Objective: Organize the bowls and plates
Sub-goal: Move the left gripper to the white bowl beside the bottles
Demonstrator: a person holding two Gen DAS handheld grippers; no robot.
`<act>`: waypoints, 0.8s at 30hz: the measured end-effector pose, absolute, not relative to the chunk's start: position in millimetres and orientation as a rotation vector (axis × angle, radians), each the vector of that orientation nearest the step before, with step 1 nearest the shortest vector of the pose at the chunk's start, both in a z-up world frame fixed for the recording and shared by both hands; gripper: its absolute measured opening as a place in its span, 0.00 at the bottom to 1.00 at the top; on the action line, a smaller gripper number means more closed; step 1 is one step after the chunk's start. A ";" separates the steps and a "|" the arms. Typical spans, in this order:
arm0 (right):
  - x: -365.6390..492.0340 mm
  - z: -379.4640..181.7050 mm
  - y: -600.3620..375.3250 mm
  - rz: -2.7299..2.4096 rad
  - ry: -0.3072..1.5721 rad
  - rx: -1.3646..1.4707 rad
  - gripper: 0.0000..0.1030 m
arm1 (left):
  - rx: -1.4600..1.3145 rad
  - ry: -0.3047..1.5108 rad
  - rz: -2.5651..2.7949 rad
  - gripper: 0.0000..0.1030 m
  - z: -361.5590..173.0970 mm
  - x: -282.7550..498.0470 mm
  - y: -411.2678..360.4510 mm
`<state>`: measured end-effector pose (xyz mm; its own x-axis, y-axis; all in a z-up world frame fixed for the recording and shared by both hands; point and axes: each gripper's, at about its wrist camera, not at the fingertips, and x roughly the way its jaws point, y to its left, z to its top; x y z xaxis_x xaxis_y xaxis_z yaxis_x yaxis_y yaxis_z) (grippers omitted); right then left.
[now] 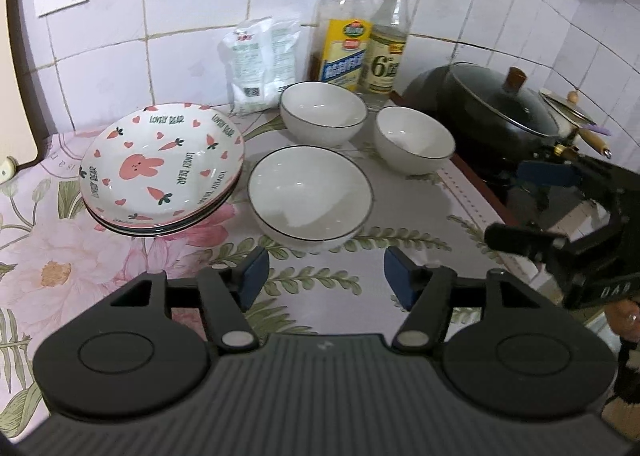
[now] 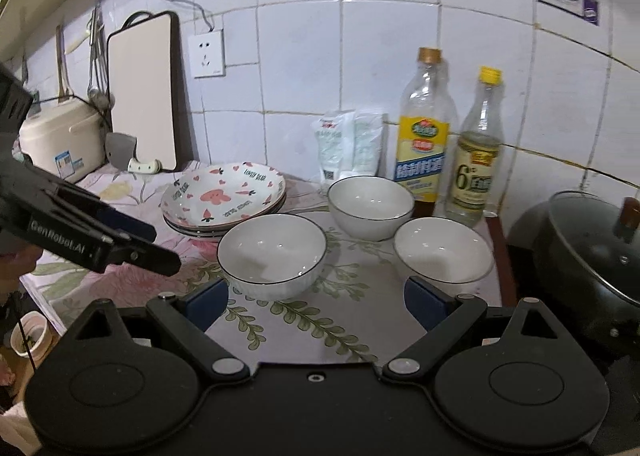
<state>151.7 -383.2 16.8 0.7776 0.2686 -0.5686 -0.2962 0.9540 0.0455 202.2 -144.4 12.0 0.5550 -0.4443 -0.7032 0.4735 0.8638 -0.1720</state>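
A stack of plates (image 1: 160, 171) (image 2: 224, 195), the top one with a pink rabbit and carrots, sits at the left on the flowered counter. Three white bowls with dark rims stand to its right: a near one (image 1: 310, 195) (image 2: 272, 252), a far one (image 1: 322, 111) (image 2: 370, 205) and a right one (image 1: 414, 139) (image 2: 442, 254). My left gripper (image 1: 326, 278) is open and empty, just short of the near bowl. My right gripper (image 2: 316, 306) is open and empty, in front of the near and right bowls. Each gripper shows in the other's view, the right one (image 1: 532, 203) and the left one (image 2: 140, 244).
Two bottles (image 1: 346, 21) (image 1: 386, 35) and a white bag (image 1: 262, 63) stand against the tiled wall behind the bowls. A lidded dark wok (image 1: 492, 103) (image 2: 592, 256) sits on the stove at the right. A cutting board (image 2: 144, 91), a cleaver and a rice cooker (image 2: 60, 139) are at the left.
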 end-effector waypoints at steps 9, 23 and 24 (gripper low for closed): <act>134.2 31.4 -403.7 0.281 0.574 0.021 0.94 | 0.105 0.807 -0.555 0.62 27.7 191.7 -173.8; 172.9 43.5 -452.0 0.164 0.719 0.145 0.94 | 0.189 0.808 -0.647 0.61 57.8 209.9 -241.0; 177.6 41.8 -456.2 0.154 0.723 0.153 0.94 | 0.187 0.813 -0.642 0.60 56.5 216.0 -245.2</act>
